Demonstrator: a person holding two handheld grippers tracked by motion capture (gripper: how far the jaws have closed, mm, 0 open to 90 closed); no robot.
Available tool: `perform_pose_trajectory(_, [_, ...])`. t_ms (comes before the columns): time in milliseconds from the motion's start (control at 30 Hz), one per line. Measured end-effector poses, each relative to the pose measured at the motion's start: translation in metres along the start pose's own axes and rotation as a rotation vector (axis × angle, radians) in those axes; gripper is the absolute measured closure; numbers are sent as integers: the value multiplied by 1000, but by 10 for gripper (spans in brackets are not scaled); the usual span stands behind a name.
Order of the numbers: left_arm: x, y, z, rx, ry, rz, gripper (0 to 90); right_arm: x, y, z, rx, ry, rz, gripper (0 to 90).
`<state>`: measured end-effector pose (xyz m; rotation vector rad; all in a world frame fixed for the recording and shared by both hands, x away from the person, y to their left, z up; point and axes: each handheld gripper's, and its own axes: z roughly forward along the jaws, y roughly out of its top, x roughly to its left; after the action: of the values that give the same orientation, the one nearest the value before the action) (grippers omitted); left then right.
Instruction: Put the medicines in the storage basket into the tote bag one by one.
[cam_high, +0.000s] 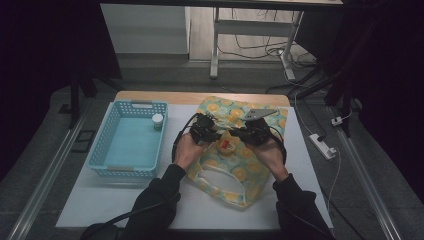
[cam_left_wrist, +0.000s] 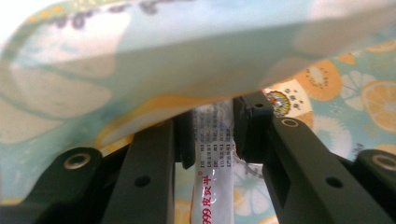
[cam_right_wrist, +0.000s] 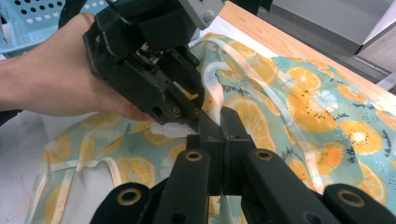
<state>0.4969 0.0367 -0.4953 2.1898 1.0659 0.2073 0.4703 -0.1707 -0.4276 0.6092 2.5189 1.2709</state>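
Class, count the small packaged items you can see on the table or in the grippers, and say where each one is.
3: a white bottle in the blue basket; a red-and-yellow packet on the fruit-print bag; a sachet between the left gripper's jaws. The bag may hide more.

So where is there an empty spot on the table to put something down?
The white table top is bare to the right of the fruit-print bag, and along the near edge below the blue basket. Most of the basket's floor is free too, apart from a small bottle. The middle is crowded: both grippers meet over the bag.
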Motion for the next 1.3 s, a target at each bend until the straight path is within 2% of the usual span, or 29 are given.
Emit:
perform_pose_trajectory(267, [3, 2, 7, -1, 19, 2, 711, -1, -1, 1, 2, -4, 3, 895])
perform_pose_trajectory(433, [1, 2, 13, 6, 44, 44, 696, -1, -1, 0, 4, -5, 2, 895])
perform_pose_trajectory(533, [1, 2, 10, -10, 39, 51, 604, -1, -1, 0, 1, -6, 5, 895])
perform_pose_trajectory(667, [-3, 3, 4, -5, 53, 59, 546, -2, -1, -1, -2, -8, 6, 895])
perform_pose_trajectory(933, [-12, 3, -10, 2, 4, 72, 381, -3, -1, -3, -6, -8, 7, 894])
perform_pose_trajectory(1167, [-17, 2, -25, -22, -80, 51, 249, -3, -1, -3, -3, -9, 7, 894])
perform_pose_trajectory(1300, [-19, 1, -34, -25, -94, 24, 200, -3, -1, -3, -2, -10, 7, 894])
